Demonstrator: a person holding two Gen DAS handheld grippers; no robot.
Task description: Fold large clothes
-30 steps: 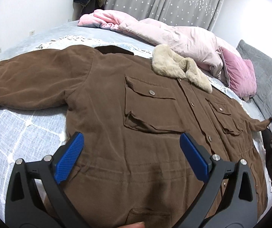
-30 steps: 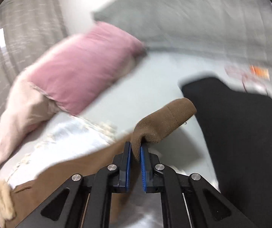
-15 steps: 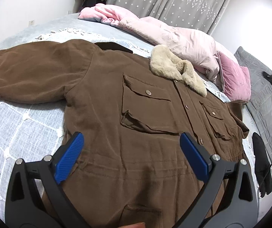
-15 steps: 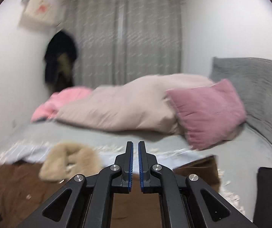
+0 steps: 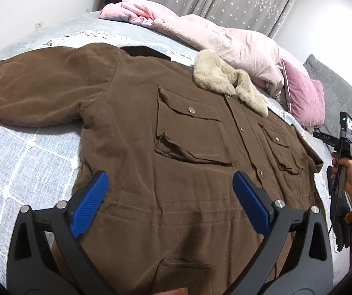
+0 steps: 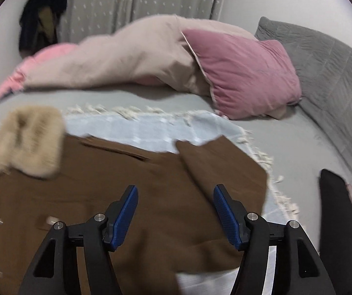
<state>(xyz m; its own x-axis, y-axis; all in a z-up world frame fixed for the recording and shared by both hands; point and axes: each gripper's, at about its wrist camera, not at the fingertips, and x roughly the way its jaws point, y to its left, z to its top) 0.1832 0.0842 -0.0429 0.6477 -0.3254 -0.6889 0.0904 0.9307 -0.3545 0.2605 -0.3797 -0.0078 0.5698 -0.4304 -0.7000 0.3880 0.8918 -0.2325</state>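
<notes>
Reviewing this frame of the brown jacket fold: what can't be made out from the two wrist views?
- Brown jacket: hem hidden in the left wrist view behind the left gripper and the bottom edge.
- Left sleeve: cuff cut off by that view's left edge.
- Fur collar and snaps: motion-blurred in the right wrist view, no detail.
- Black garment: cut off at the right edge, type unclear.
</notes>
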